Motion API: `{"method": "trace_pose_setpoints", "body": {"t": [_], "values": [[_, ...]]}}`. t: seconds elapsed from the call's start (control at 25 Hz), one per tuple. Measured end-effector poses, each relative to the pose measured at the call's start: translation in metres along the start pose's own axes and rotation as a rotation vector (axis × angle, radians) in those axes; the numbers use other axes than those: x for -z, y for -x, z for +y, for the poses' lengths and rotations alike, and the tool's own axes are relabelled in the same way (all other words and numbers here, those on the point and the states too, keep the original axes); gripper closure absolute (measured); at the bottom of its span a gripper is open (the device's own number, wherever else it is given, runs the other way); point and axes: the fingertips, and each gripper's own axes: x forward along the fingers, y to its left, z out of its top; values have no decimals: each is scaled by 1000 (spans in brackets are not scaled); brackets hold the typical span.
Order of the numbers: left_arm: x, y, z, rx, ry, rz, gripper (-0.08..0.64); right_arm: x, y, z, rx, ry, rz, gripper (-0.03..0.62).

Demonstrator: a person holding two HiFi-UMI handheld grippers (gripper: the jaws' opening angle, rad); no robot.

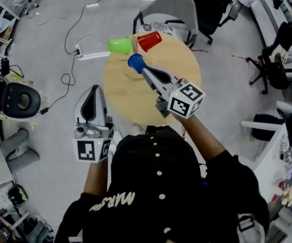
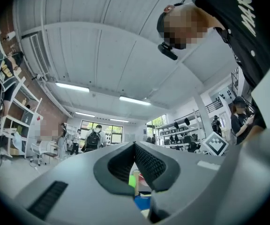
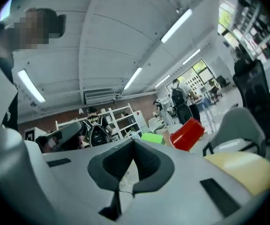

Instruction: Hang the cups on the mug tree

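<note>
Our left gripper [image 1: 94, 88] and right gripper [image 1: 144, 69] stood closed, empty; we judged the blue plastic cup [image 1: 135, 62] light, stiff, best pinched at its rim.

Over the round table [image 1: 186, 70], the mug tree [image 1: 135, 76] is largely hidden by the green cup [image 1: 119, 45], red cup [image 1: 149, 41] and blue cup [image 1: 135, 62]; its pegs cannot be made out. The table's near edge is covered by the person's cap [image 1: 151, 171]. Whether the right gripper [image 1: 143, 69] touches the blue cup cannot be told. Past the left gripper [image 2: 134, 145], the cups are seen only as slivers.
</note>
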Motion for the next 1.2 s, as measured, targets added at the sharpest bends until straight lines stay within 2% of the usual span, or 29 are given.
{"method": "trace_pose_setpoints", "body": {"t": [0.2, 0.36, 0.52, 0.76, 0.88, 1.04, 1.2], "values": [[14, -3, 2, 15, -30, 67, 558, -41, 44, -9, 153, 313, -36, 591], [10, -1, 5, 9, -48, 68, 558, -77, 87, -12, 280, 437, -103, 591], [-5, -2, 11, -10, -53, 46, 558, -105, 126, -19, 389, 472, -175, 592], [-12, 5, 28, -90, -86, 48, 558, -128, 175, -27, 531, 530, -297, 592], [-13, 12, 34, -119, -83, 68, 558, -128, 187, -31, 562, 515, -301, 592], [-10, 16, 36, -119, -75, 78, 558, -127, 196, -40, 601, 467, -317, 592], [-11, 19, 38, -126, -88, 82, 558, -127, 198, -38, 604, 468, -328, 592]]}}
